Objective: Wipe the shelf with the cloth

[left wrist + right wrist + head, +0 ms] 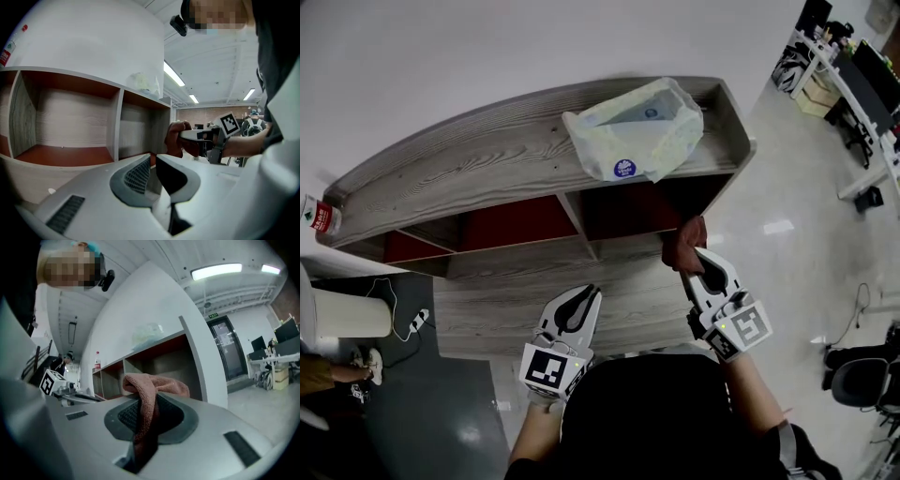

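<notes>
The grey wooden shelf unit (487,159) with red-backed compartments stands in front of me. My right gripper (697,257) is shut on a reddish-brown cloth (685,240), which it holds in front of the rightmost compartment (628,211). In the right gripper view the cloth (151,389) drapes over and between the jaws of that gripper (147,401). My left gripper (584,300) hovers lower left, in front of the bottom shelf, with its jaws together and nothing in them. The left gripper view looks past that gripper (152,161) into the open compartments, with the cloth (175,140) off to the right.
A crumpled plastic bag (637,131) lies on the shelf top at the right. A red-labelled bottle (319,216) stands at its left end. A white cylinder (347,314) and a power strip (417,322) are on the floor at the left. Desks (853,84) and a chair (862,375) are to the right.
</notes>
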`<move>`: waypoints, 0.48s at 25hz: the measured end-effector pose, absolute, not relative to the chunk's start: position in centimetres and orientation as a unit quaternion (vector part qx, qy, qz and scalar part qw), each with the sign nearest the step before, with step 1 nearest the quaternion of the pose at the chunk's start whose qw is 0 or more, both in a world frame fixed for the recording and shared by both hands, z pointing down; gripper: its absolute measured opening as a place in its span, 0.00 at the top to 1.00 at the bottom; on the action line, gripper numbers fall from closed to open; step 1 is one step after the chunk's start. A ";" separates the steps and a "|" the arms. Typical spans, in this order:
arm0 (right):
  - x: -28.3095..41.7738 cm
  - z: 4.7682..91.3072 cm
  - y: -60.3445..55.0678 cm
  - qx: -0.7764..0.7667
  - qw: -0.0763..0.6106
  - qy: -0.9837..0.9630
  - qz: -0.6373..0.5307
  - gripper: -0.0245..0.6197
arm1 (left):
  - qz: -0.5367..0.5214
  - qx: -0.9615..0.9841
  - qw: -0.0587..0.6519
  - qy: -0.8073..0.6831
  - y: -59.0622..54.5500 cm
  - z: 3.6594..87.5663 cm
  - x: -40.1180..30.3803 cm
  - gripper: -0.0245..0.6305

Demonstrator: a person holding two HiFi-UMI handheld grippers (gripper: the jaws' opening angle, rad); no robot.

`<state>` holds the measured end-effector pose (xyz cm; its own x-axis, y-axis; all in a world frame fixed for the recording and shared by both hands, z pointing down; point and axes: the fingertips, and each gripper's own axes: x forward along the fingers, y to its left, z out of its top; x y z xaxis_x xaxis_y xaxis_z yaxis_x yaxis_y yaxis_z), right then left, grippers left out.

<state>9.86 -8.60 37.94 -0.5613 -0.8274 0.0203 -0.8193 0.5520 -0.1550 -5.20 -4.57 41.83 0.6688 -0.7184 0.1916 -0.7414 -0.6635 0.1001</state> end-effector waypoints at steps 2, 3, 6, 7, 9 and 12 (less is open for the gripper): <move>9.3 37.7 -7.9 -0.463 0.001 0.885 -0.037 0.89 | 0.069 0.912 0.082 -0.397 -4.6 41.8 -4.9 0.90; 9.1 37.7 -7.5 -0.463 -0.014 0.886 -0.019 0.89 | 0.070 0.912 0.081 -0.395 -4.6 41.7 -4.8 0.90; 8.4 38.0 -6.8 -0.458 -0.047 0.887 0.025 0.89 | 0.070 0.913 0.079 -0.394 -4.9 41.7 -4.7 0.90; 8.2 38.1 -6.6 -0.455 -0.052 0.889 0.032 0.89 | 0.070 0.913 0.078 -0.394 -4.9 41.8 -4.7 0.90; 7.8 38.5 -6.4 -0.450 -0.056 0.891 0.032 0.89 | 0.071 0.913 0.076 -0.394 -5.0 41.8 -4.8 0.90; 7.5 38.9 -6.3 -0.449 -0.061 0.891 0.025 0.89 | 0.076 0.914 0.074 -0.392 -5.0 42.0 -4.9 0.90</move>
